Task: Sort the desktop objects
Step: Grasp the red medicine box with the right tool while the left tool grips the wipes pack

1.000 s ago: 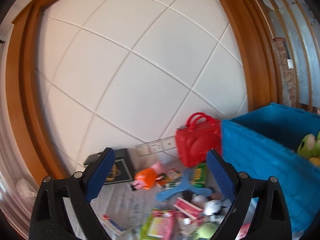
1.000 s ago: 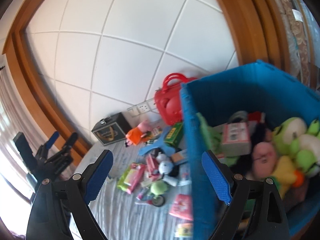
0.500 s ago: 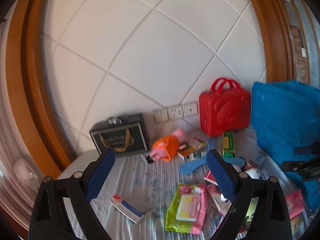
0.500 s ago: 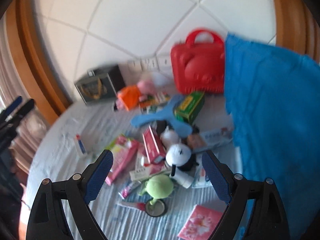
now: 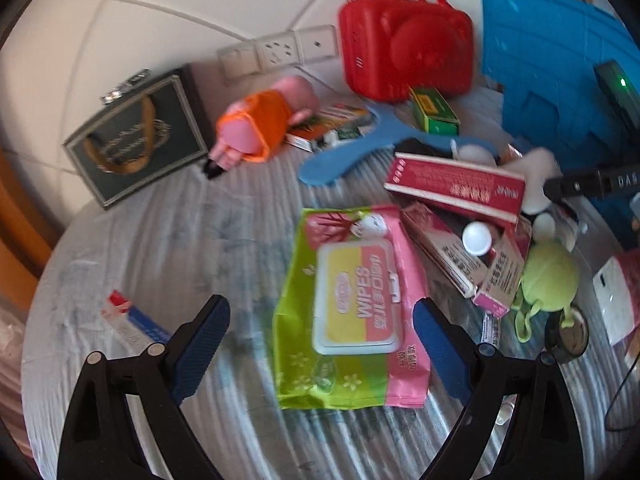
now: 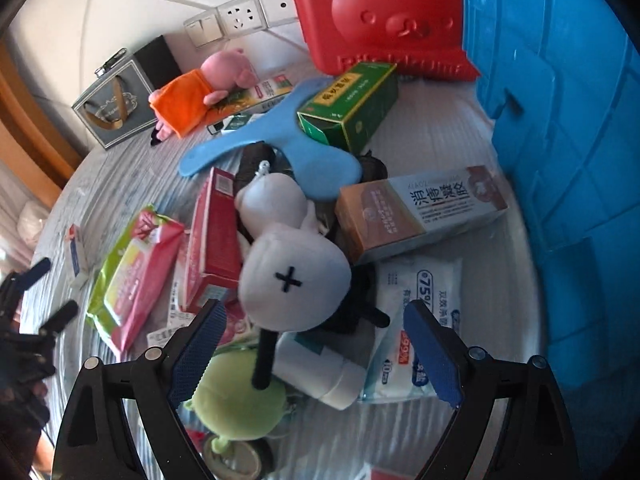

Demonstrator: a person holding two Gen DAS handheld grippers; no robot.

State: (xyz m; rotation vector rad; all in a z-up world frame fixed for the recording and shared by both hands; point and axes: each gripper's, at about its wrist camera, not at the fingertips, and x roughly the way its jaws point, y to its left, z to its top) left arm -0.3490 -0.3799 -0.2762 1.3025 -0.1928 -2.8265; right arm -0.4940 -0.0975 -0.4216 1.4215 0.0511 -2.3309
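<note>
Grey striped cloth (image 5: 168, 248) under clutter; white tiled wall (image 5: 180, 4) behind

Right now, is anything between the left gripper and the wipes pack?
Nothing visible. The left gripper is open with the wipes pack lying flat between its fingers. The red box lies apart past the pack's far edge; another box touches its right side.

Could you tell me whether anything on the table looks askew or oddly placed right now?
Yes. The red boxes lie criss-crossed in a heap, one with its end flap open by a white cap. The white plush toy sprawls on top of the pile, and the blue paddle rests tilted across other items.
</note>
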